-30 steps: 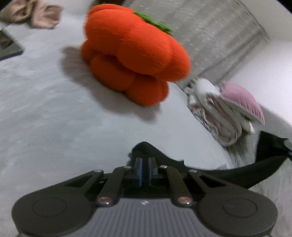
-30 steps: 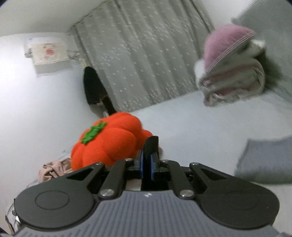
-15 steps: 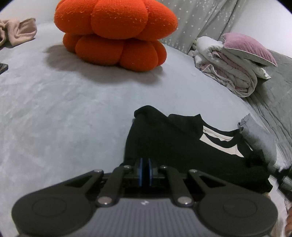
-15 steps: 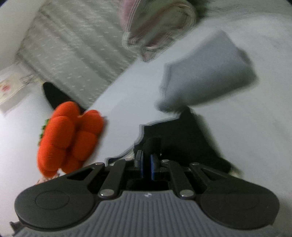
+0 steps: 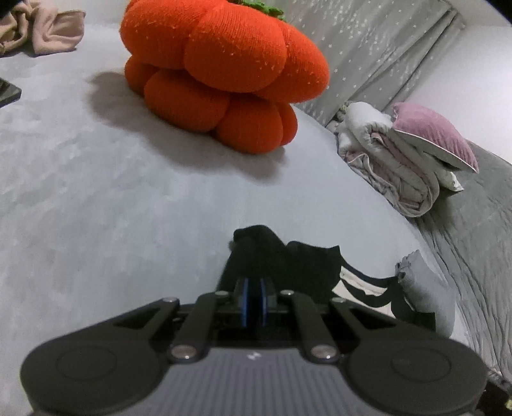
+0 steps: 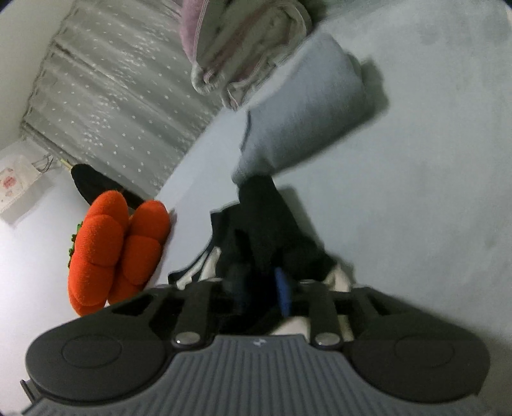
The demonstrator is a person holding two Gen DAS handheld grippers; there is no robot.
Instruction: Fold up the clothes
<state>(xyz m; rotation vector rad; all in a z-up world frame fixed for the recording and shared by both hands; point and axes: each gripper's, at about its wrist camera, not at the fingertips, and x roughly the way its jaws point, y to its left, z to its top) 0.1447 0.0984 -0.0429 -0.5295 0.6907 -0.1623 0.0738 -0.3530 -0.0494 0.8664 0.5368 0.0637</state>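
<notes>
Pale grey plush bedspread [image 5: 96,224] as work surface, faintly mottled nap, soft shadows under objects.

Black garment [image 5: 275,262] with white stripes lying on spread directly ahead of both grippers, partly bunched; black fabric also seen in right wrist view [image 6: 265,230], white patches at its near edge.

Left gripper [image 5: 254,302]: blue pads together, pinched on near edge of black garment.

Right gripper [image 6: 262,288]: jaws opening, blue pad [image 6: 282,289] visible on one side, black fabric lying between them, pads not seen pressing on it. View blurred.

Folded pale grey-blue cloth [image 5: 425,297] just beside garment, on its right in left wrist view; same item beyond garment in right wrist view [image 6: 304,121].

Orange pumpkin cushion [image 5: 224,70] with green stem resting farther back on spread, well apart from garment.

Rolled white-pink bedding [image 5: 387,163] with mauve pillow [image 5: 432,137] on top near bed's far edge.

Beige crumpled cloth [image 5: 41,28] at far left corner. Dark flat object [image 5: 8,92] at left edge, identity unclear.

Grey quilted cover [image 5: 473,243] at right.

Backdrop: grey dotted curtain [image 6: 112,86], white wall [image 6: 28,243], small hanging panel [image 6: 14,182] on it.
</notes>
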